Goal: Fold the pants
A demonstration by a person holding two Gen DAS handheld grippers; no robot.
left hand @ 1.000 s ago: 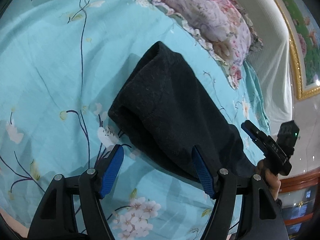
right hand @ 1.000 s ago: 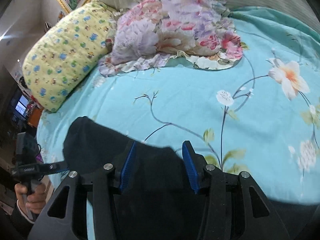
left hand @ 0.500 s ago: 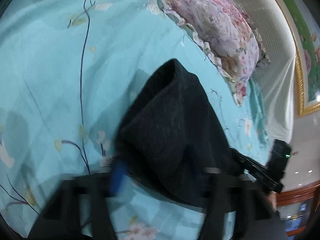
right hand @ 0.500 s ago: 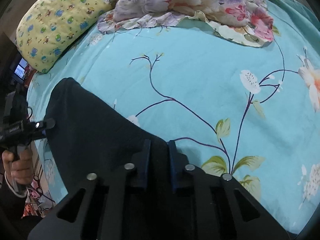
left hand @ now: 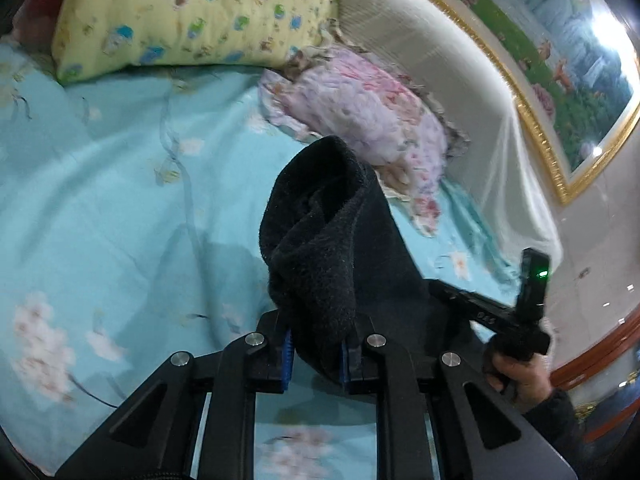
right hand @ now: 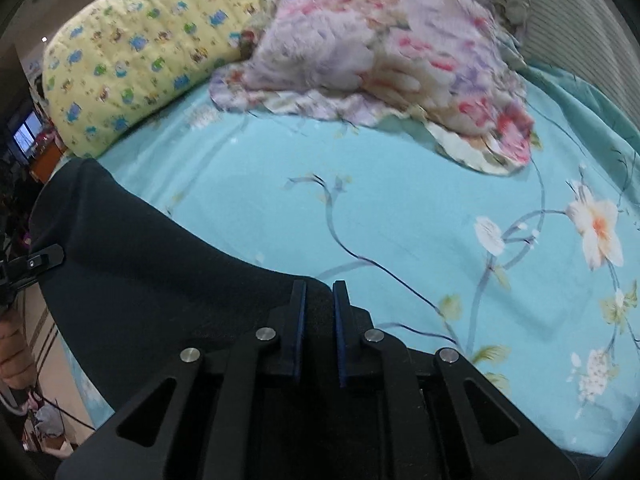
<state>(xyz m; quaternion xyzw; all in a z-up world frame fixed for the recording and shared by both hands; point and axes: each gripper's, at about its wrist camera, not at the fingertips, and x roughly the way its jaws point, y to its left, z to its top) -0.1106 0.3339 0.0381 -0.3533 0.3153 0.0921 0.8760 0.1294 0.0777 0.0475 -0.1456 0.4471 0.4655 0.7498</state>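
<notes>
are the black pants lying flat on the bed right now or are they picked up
Picked up. The left gripper and right gripper each pinch the black pants, whose bunched edge rises above the bed sheet.

Both cameras sit low on the hand tools, looking out along their own fingers, close above the blue flowered bedsheet (left hand: 100, 184). The left one faces up the bed toward the headboard (left hand: 432, 52) and the framed picture (left hand: 560, 60), catching the other tool at its right edge. The right one faces the same end. Both see the yellow pillow (right hand: 140, 56), the pink floral pillow (right hand: 380, 52) and the black pants (right hand: 152, 272).
</notes>
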